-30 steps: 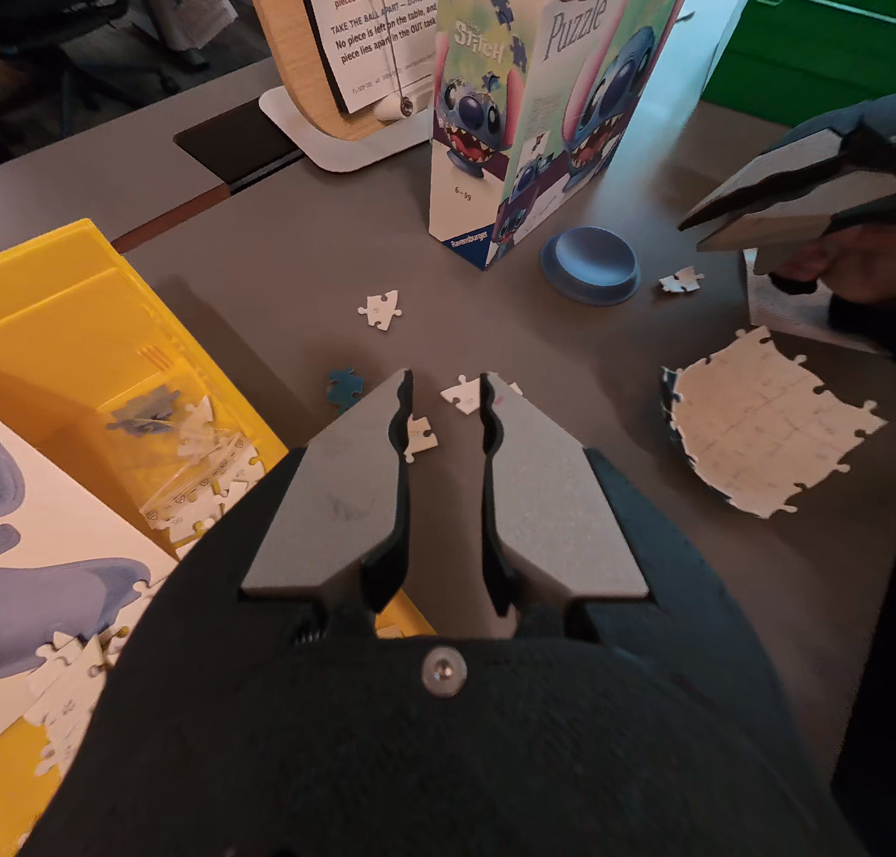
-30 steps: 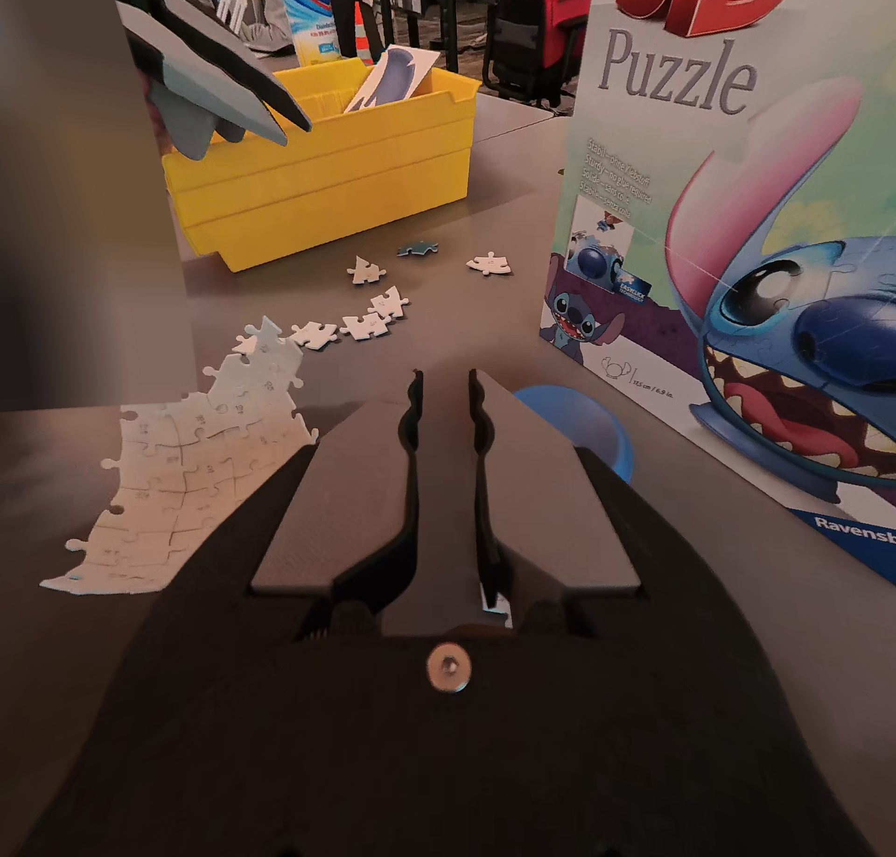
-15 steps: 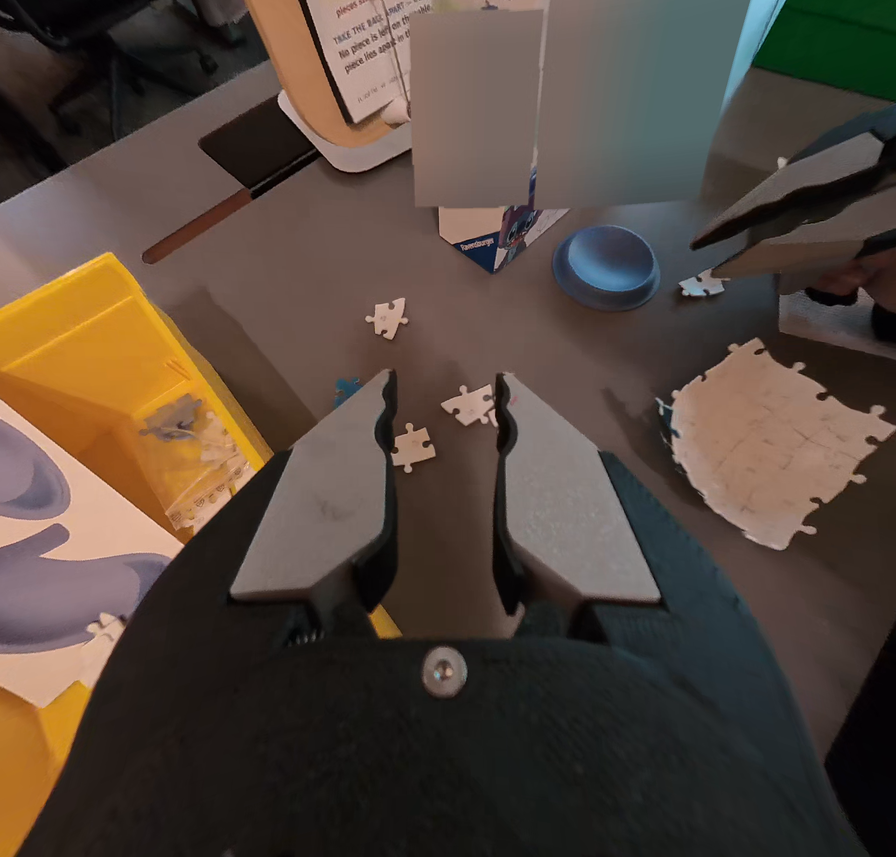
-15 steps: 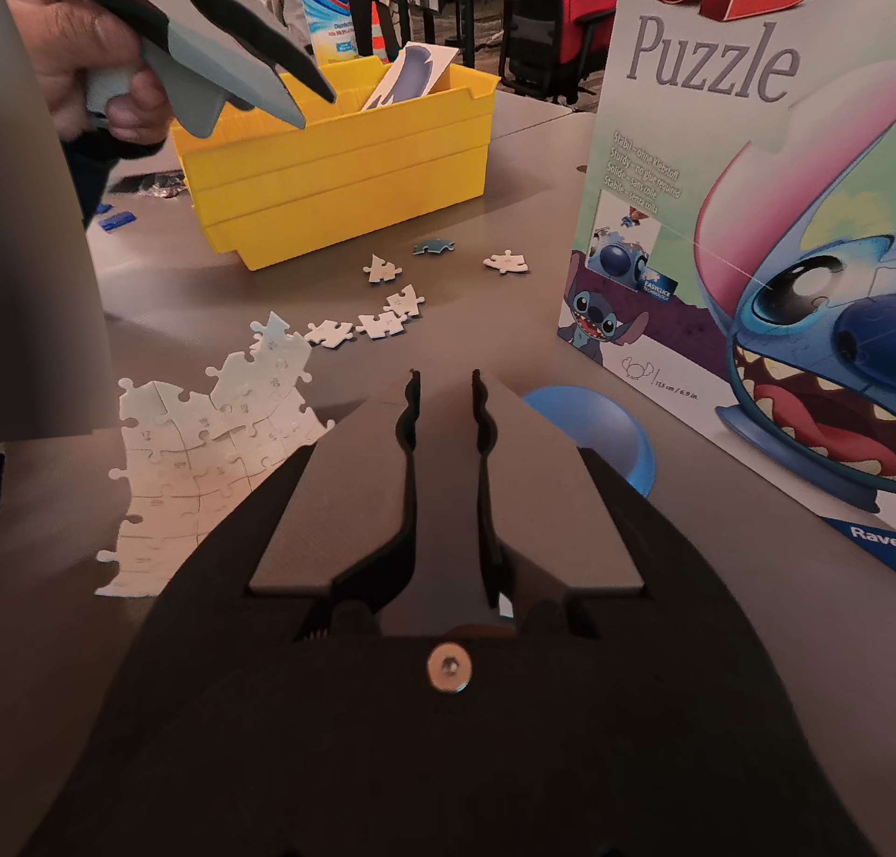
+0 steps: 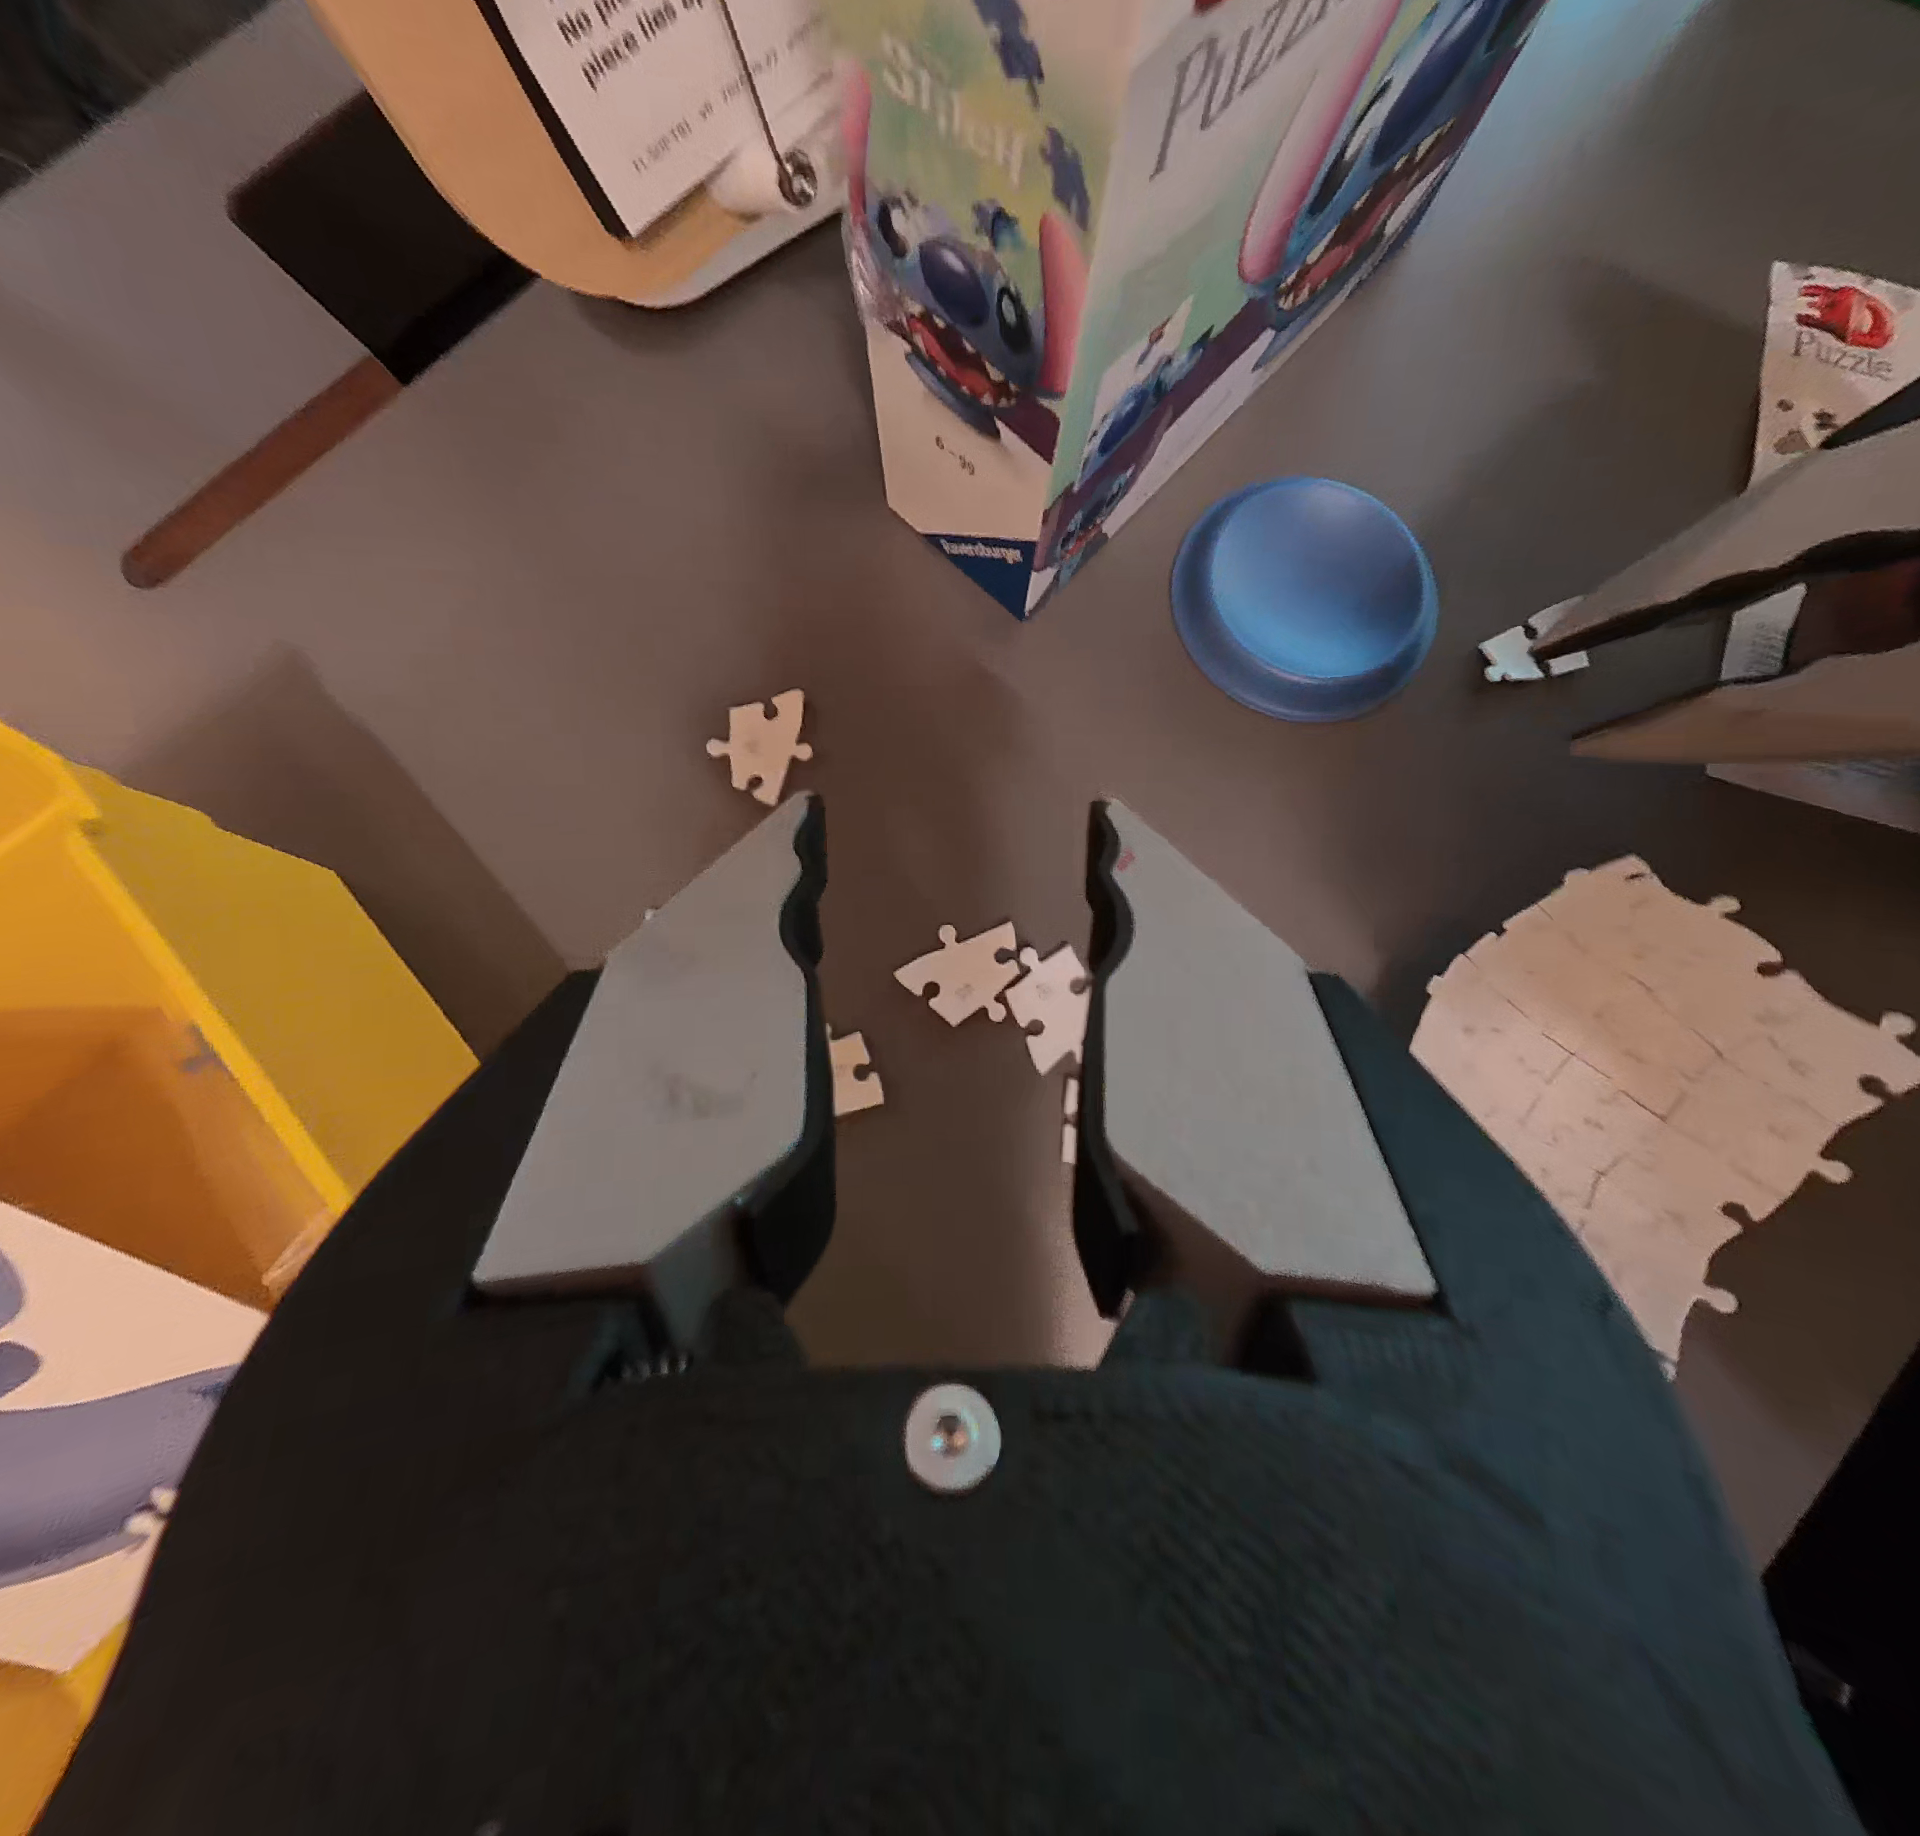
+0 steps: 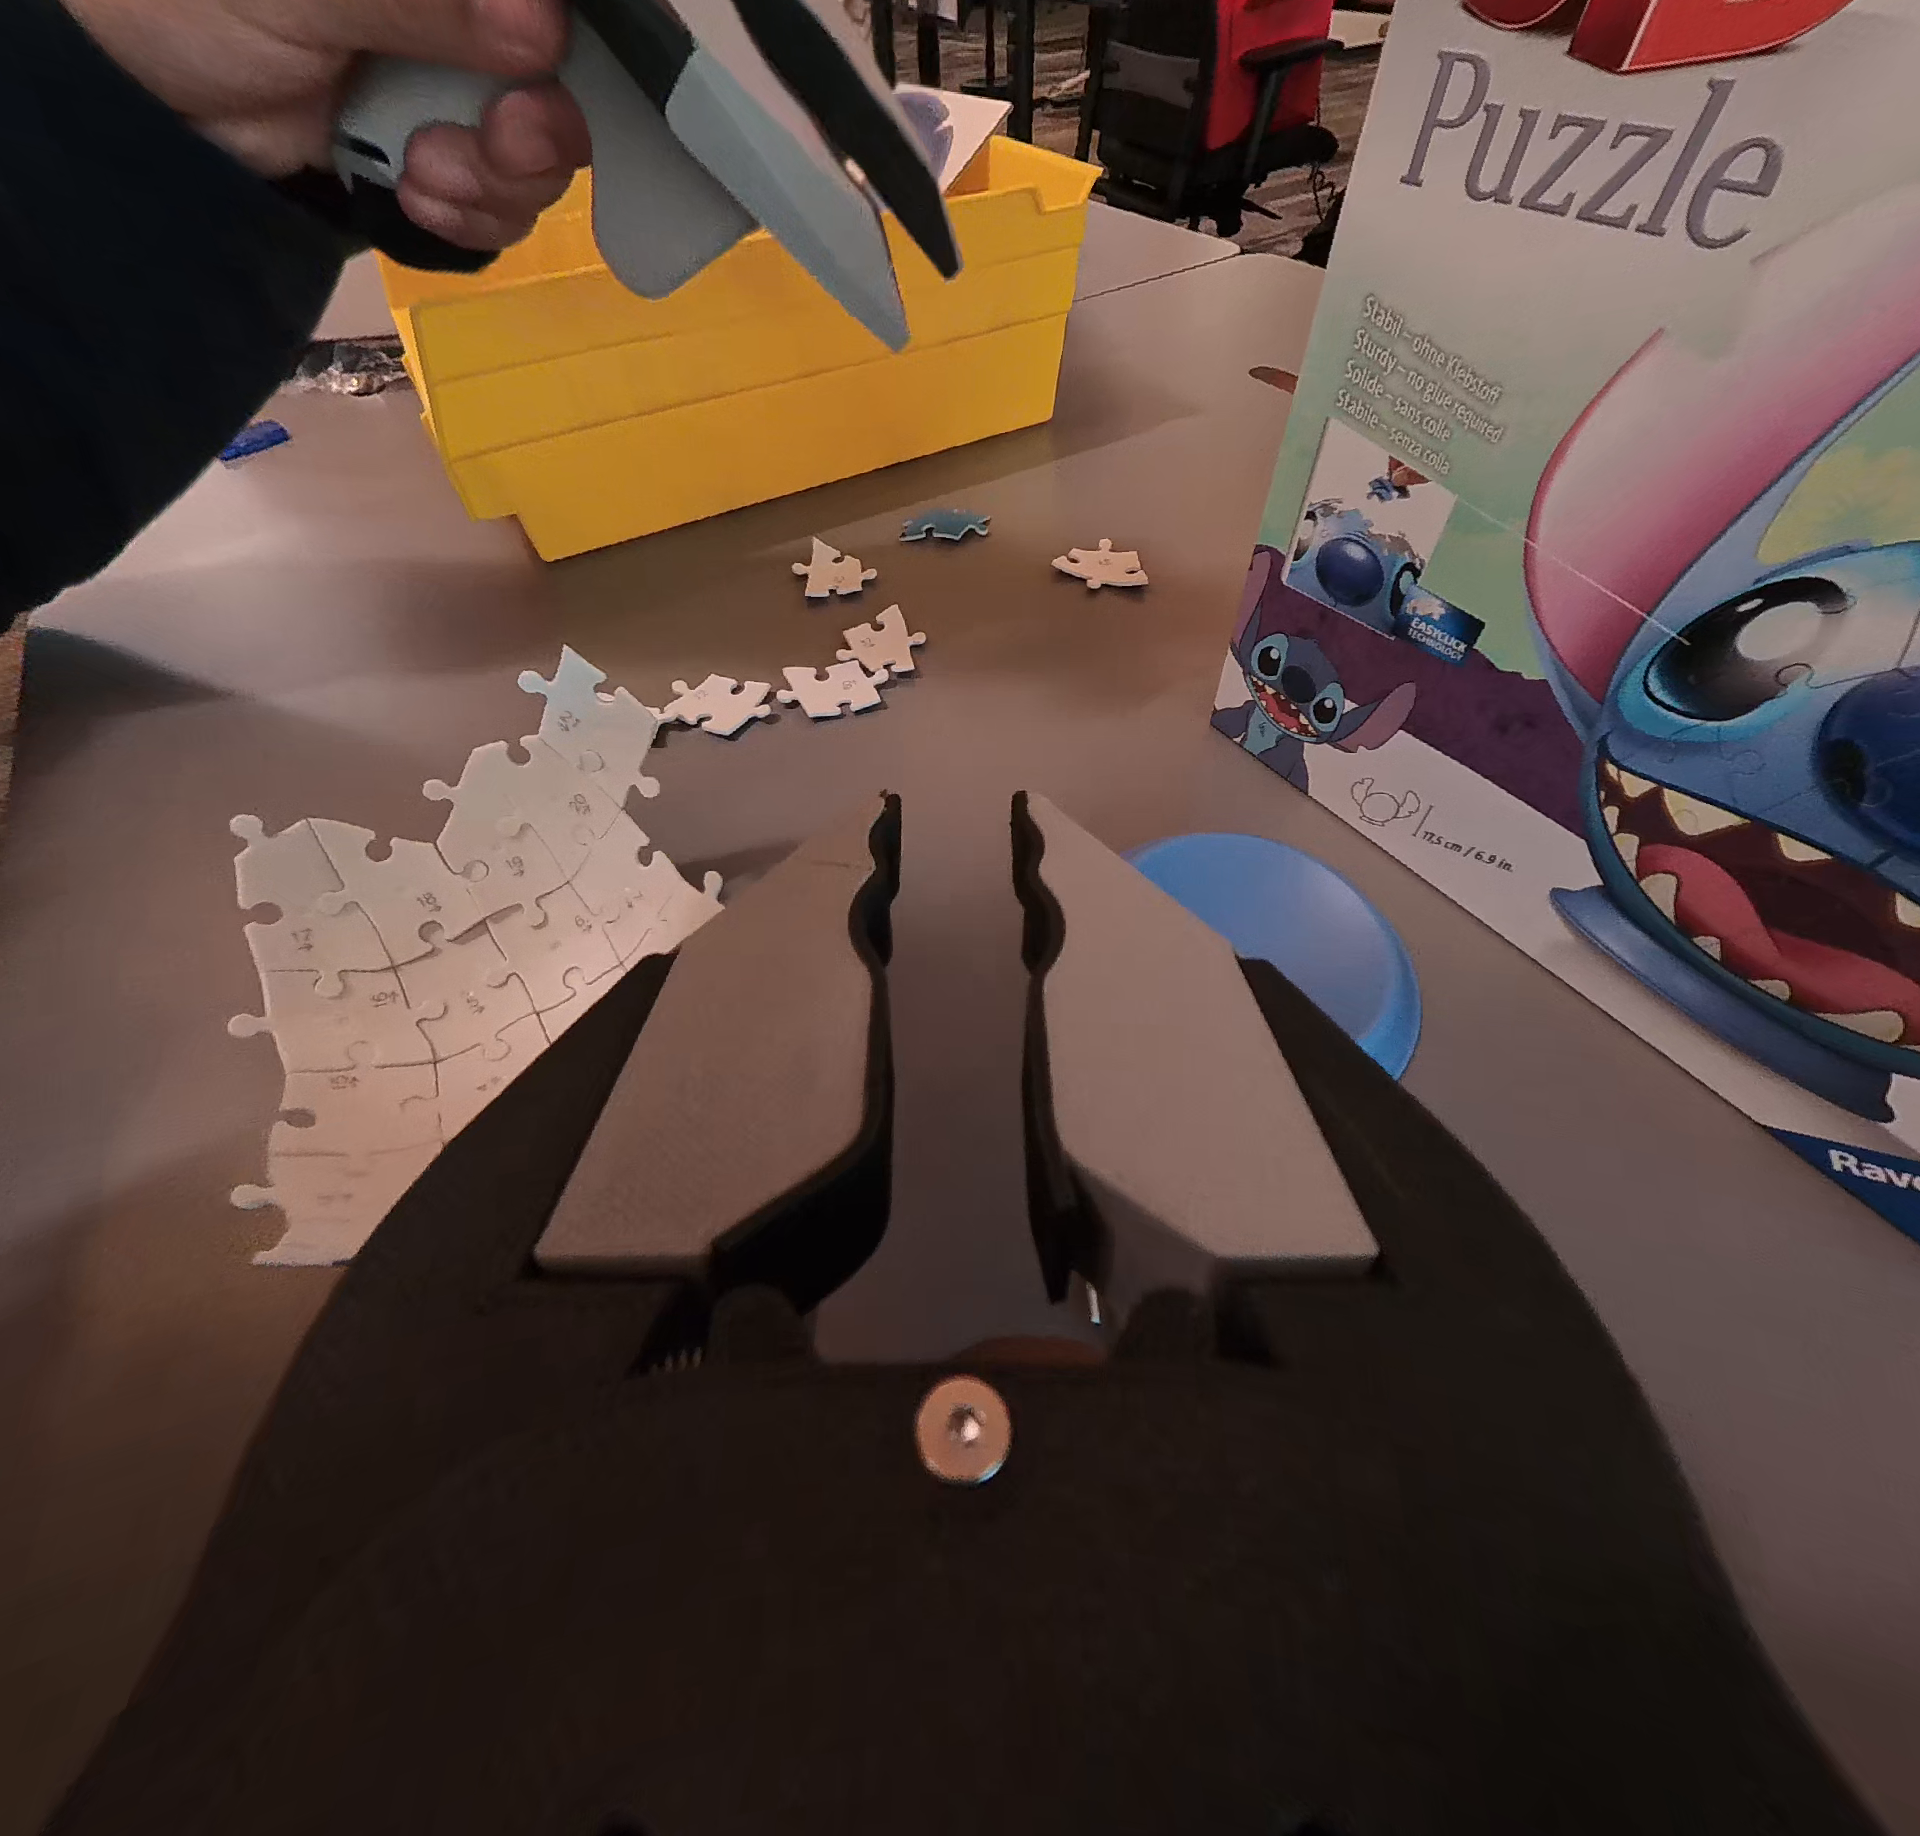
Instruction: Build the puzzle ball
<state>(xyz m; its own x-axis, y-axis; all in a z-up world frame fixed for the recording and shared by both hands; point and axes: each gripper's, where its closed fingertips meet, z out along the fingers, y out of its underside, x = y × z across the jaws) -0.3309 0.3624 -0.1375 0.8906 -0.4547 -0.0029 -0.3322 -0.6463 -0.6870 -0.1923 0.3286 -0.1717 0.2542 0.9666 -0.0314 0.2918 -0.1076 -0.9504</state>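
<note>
My left gripper (image 5: pixel 956 820) is open and empty, low over the grey table. Loose white puzzle pieces (image 5: pixel 961 971) lie face down between its fingers, and another piece (image 5: pixel 758 747) lies just past the left fingertip. A joined, curved sheet of pieces (image 5: pixel 1631 1059) lies face down to the right and shows in the right wrist view (image 6: pixel 436 955). My right gripper (image 6: pixel 956 810) has a narrow gap and holds nothing. In the left wrist view its tips (image 5: pixel 1558 643) are at a single white piece (image 5: pixel 1512 656). The blue round stand (image 5: pixel 1304 597) sits beside it.
The tall puzzle box (image 5: pixel 1091 280) stands behind the stand. A yellow bin (image 5: pixel 156 1007) with a printed sheet is at the left. A wooden sign stand (image 5: pixel 582 176) is at the back. A leaflet (image 5: pixel 1839 352) lies at the right. A blue piece (image 6: pixel 943 527) lies by the bin.
My left gripper has opened wider and moved forward and down over the loose pieces. My right gripper has come down to the single piece by the stand, its gap unchanged.
</note>
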